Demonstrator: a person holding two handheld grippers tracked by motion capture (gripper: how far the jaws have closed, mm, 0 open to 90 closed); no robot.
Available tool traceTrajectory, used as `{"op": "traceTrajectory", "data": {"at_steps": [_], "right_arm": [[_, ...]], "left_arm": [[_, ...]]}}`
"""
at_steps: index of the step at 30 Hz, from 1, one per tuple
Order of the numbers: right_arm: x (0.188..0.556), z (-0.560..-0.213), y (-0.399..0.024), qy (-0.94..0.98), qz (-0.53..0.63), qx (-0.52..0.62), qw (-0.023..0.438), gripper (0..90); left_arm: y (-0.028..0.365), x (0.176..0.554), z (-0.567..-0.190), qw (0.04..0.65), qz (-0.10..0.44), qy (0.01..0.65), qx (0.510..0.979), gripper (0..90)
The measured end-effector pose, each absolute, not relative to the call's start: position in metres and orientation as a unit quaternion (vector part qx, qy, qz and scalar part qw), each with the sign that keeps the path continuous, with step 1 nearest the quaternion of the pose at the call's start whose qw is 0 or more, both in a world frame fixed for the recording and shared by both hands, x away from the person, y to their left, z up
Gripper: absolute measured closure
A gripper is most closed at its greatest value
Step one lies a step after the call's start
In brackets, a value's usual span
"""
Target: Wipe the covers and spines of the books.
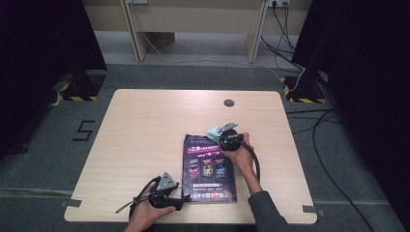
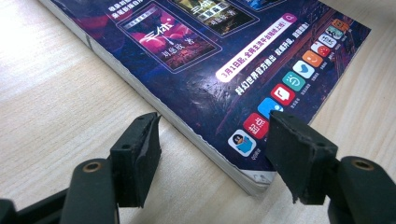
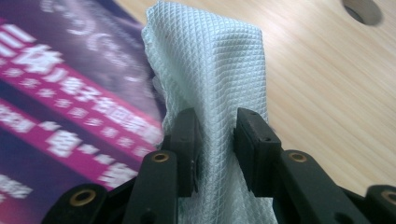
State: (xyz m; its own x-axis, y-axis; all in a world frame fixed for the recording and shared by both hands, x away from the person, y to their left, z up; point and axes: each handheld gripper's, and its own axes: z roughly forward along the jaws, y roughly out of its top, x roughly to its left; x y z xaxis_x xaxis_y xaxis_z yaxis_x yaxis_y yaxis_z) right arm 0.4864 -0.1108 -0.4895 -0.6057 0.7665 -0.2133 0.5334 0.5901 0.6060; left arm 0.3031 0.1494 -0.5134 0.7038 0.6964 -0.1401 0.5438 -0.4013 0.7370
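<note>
1. Cloth (image 3: 205, 79) sits pinched in the right hand-held gripper (image 3: 217, 128) at the magazine's (image 1: 209, 166) far edge; wiping looks underway.
2. Left hand-held gripper (image 2: 212, 147) straddles the magazine's near corner, jaws apart.
3. Next: drag the cloth across the cover.

Surface: a light wooden table (image 1: 145, 145) is carrying everything, a round cable hole (image 1: 229, 103) sitting near its far edge.
Lying on it: a dark-covered magazine (image 1: 208, 169) is resting flat at the near middle.
At the magazine's far corner: a white cloth (image 1: 214, 131) is lying.
</note>
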Motion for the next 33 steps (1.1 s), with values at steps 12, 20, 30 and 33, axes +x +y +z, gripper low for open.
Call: {"op": "traceTrajectory", "data": {"at_steps": [12,20,30,33], "right_arm": [[0.487,-0.489,-0.112,0.856,0.241,0.388,0.241,71.4],[0.483,-0.49,-0.08,0.872,0.264,0.354,0.212,72.3],[0.48,-0.49,-0.031,0.889,0.272,0.311,0.196,72.9],[0.478,-0.49,-0.024,0.892,0.273,0.303,0.194,73.1]], "left_arm": [[0.15,0.304,-0.514,0.402,0.093,0.373,0.831,34.5],[0.15,0.304,-0.514,0.401,0.093,0.373,0.831,34.5],[0.15,0.304,-0.514,0.402,0.092,0.372,0.832,34.4],[0.15,0.304,-0.514,0.402,0.092,0.372,0.832,34.4]]}}
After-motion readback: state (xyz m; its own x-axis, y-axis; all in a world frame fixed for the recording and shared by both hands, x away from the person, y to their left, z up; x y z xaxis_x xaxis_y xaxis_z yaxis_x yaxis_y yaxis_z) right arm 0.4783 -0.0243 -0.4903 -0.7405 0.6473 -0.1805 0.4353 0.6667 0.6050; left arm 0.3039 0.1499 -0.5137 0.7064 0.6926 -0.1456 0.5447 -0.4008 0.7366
